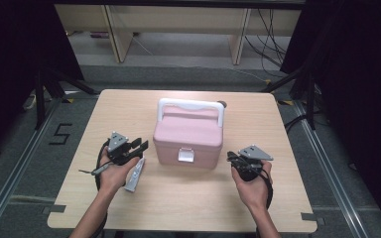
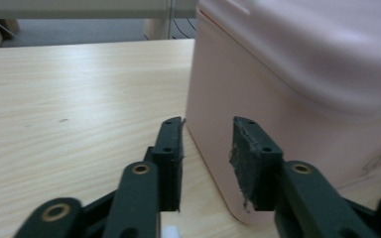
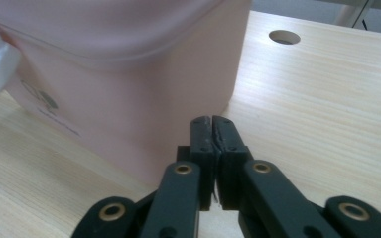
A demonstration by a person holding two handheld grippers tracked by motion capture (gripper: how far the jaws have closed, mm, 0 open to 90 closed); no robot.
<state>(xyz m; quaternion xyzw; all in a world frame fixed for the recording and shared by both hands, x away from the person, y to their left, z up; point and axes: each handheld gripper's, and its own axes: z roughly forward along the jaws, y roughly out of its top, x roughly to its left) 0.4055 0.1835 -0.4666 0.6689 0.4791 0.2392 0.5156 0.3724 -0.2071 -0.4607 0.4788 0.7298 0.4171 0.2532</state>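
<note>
A pink lidded box (image 1: 188,134) with a white handle (image 1: 191,105) and a white front latch (image 1: 186,155) stands in the middle of the wooden table (image 1: 178,203). My left gripper (image 1: 141,145) is just left of the box's front corner. Its jaws stand apart with nothing between them (image 2: 208,124), and the box wall (image 2: 287,89) is close on the right. My right gripper (image 1: 230,156) is by the box's front right corner with its jaws pressed together and empty (image 3: 212,119), the box (image 3: 129,74) right ahead. A white tube (image 1: 135,174) lies by the left hand.
A round hole (image 1: 222,104) in the tabletop sits behind the box's right side. Bare wood lies in front of the box and to either side. Dark stand legs (image 1: 42,94) and cables are on the floor around the table.
</note>
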